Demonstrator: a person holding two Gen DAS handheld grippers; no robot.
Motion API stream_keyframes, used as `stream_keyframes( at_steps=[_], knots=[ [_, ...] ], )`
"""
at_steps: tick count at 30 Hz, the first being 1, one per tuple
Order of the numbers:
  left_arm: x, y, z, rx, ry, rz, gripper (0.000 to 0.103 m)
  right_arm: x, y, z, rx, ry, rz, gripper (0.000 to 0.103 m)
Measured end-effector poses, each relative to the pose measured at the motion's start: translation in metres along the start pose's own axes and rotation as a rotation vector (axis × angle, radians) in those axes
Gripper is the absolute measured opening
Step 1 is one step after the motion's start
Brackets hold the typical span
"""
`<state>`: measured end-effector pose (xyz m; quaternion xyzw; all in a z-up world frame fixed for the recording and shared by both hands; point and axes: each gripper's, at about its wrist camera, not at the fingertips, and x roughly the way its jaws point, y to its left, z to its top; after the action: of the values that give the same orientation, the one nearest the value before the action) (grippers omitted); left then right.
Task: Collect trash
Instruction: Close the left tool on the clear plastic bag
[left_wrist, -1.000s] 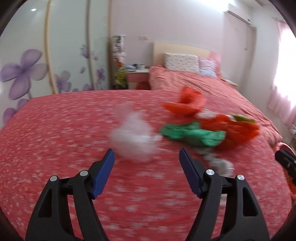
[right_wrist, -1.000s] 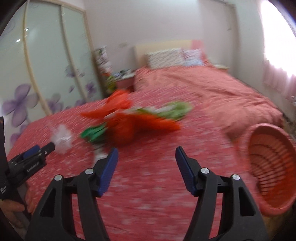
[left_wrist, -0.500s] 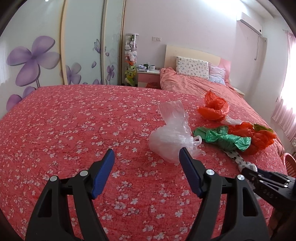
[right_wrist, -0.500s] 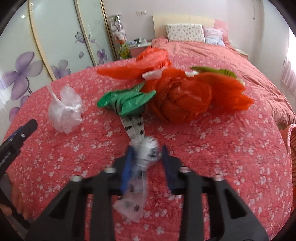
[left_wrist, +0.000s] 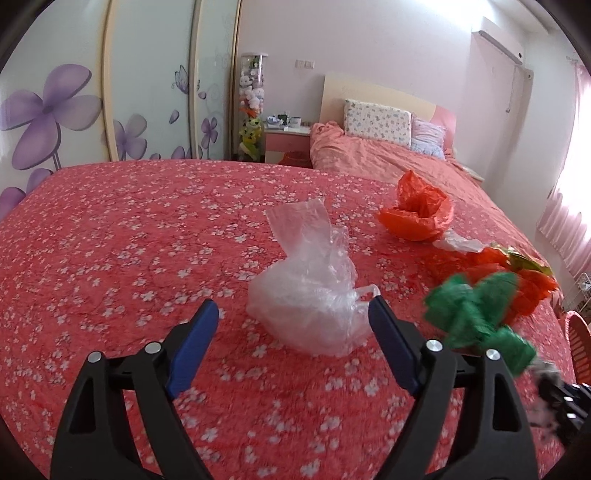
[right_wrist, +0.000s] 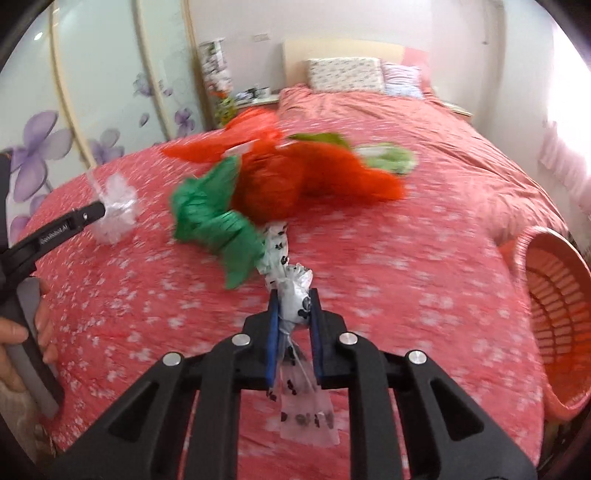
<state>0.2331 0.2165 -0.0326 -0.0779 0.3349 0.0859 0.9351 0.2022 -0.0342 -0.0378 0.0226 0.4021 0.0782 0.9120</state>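
A crumpled clear plastic bag (left_wrist: 314, 291) lies on the red flowered bedspread (left_wrist: 129, 258), just ahead of my left gripper (left_wrist: 292, 306). That gripper's jaws are opening, and the right fingertip sits at the bag's edge without pressing it. My right gripper (right_wrist: 293, 297) has its jaws closing, with the pads pressed on a white bag with black prints (right_wrist: 277, 251). A green bag (right_wrist: 218, 221) hangs on the far end of the printed bag. Behind it lie orange bags (right_wrist: 295, 181). In the left wrist view the green bag (left_wrist: 476, 317) is blurred at the right.
An orange slatted basket (right_wrist: 554, 306) stands off the bed's right edge. Another orange bag (left_wrist: 421, 214) lies further up the bed. Pillows (left_wrist: 376, 120) and a headboard are at the far end, with a wardrobe with purple flowers (left_wrist: 48, 110) on the left. A person's hand (right_wrist: 14, 332) holds the left gripper.
My right gripper has shut on the white printed bag and drawn it back, dragging the green bag along. My left gripper has come closer to the clear bag and its jaws have widened.
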Motion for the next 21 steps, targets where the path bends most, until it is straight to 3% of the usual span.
stream_keyframes(
  at_steps=[8,10,15,21],
  knots=[
    [0.027,0.000,0.010,-0.038,0.083,-0.004,0.082,-0.027,-0.044,0.004,0.078,-0.061,-0.041,0.015],
    [0.035,0.000,0.011,-0.044,0.115,-0.020,0.073,-0.031,-0.052,0.003,0.090,-0.066,-0.052,0.015],
    [0.042,-0.001,0.011,-0.041,0.151,-0.060,0.038,-0.035,-0.060,-0.001,0.114,-0.073,-0.065,0.015],
    [0.023,-0.010,0.013,-0.001,0.111,-0.053,0.032,-0.051,-0.072,-0.003,0.130,-0.104,-0.074,0.015]
  ],
)
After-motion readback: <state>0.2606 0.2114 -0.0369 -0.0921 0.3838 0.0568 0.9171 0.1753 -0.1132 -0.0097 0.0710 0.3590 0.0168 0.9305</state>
